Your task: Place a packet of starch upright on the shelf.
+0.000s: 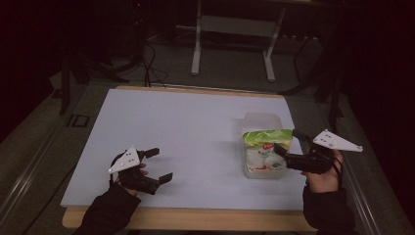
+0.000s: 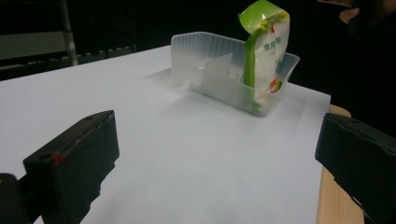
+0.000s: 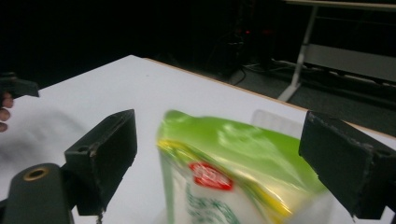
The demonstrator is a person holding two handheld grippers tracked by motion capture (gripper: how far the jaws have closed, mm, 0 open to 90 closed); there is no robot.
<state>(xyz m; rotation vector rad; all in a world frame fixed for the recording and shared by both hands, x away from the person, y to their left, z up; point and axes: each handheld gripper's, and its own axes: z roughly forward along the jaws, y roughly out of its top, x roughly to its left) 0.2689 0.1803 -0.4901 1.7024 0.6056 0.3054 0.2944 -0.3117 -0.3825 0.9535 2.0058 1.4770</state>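
A clear plastic container (image 1: 259, 119) stands on the right part of the white board (image 1: 186, 132). A green and white bag (image 1: 266, 147) stands upright in its near end, its green top sticking out above the rim. My right gripper (image 1: 289, 143) is open, with a jaw on either side of the bag's top and a gap at each. In the right gripper view the bag (image 3: 233, 158) is blurred and close between the wide jaws of the right gripper (image 3: 219, 140). My left gripper (image 1: 159, 165) is open and empty over the board's near left. Its view shows the container (image 2: 196, 56) and the bag (image 2: 266, 46) far ahead of the left gripper (image 2: 215, 163).
The board lies on a wooden table whose edge (image 1: 195, 218) runs along the front. A metal frame's legs (image 1: 196, 49) stand on the dark floor behind. The container's far half holds nothing.
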